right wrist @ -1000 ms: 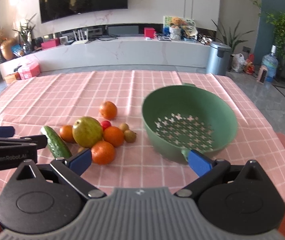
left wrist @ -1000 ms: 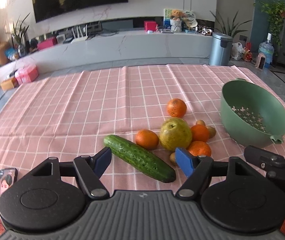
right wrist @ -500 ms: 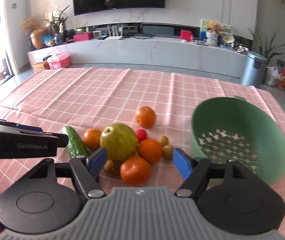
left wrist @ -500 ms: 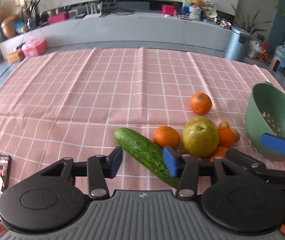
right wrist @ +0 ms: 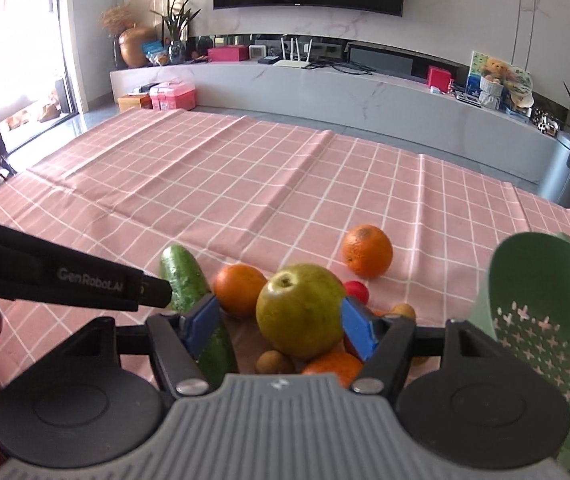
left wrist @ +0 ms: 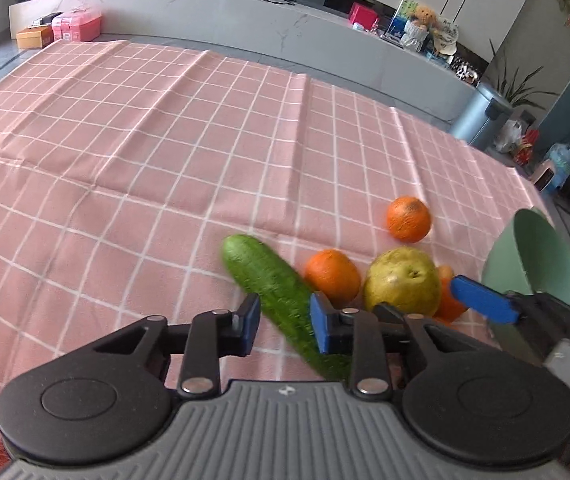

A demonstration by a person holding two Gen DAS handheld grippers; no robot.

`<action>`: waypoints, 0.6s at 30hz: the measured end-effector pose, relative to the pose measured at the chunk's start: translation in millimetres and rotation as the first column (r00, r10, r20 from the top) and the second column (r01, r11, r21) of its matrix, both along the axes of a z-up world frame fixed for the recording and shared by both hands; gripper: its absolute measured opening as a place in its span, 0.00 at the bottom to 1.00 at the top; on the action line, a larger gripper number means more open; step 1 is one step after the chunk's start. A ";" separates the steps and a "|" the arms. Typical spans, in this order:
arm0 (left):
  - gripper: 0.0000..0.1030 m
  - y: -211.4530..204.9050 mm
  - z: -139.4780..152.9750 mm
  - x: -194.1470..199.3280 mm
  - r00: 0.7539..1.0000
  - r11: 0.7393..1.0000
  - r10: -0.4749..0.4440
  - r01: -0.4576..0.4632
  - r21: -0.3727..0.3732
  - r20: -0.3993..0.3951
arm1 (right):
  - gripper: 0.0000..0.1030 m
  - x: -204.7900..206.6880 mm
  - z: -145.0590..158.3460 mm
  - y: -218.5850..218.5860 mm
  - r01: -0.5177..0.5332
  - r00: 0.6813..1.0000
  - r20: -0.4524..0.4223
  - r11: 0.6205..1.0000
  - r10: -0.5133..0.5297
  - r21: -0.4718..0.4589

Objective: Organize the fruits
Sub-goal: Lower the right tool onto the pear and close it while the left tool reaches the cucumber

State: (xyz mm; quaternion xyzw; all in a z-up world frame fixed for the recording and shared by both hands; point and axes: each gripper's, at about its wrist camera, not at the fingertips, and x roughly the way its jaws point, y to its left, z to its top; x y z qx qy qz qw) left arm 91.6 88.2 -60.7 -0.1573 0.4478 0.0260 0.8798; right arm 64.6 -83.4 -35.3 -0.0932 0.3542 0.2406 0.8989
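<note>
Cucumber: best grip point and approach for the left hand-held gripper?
Grip the cucumber across its narrow width near mid-length, coming from above on the near-left side. It lies flat on the cloth, running diagonally, and its right flank crowds an orange, so the free end leaves more room. The left hand-held gripper already straddles it, jaws open.

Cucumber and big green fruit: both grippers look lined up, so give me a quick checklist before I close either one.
1. Left gripper open around the cucumber: ok.
2. Left pads touching the cucumber: cannot tell.
3. Right gripper open, straddling the green pear-like fruit: ok.
4. Fruit free of neighbours: not ok, an orange and a small brown fruit crowd it.
5. Green colander within view for the drop: ok.
6. Grippers clear of each other: cannot tell, they are close.
</note>
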 end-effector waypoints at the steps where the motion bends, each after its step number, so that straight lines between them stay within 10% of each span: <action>1: 0.46 -1.2 -0.5 2.2 1.000 1.000 -0.009 0.009 -0.006 -0.009 | 0.63 2.3 -2.7 1.6 0.003 1.000 0.005 1.000 -0.003 -0.019; 18: 0.60 -3.7 -20.4 19.4 0.993 0.997 0.044 -0.051 -0.059 -0.108 | 0.61 19.9 -27.5 10.2 -0.027 0.999 0.022 0.996 0.029 -0.086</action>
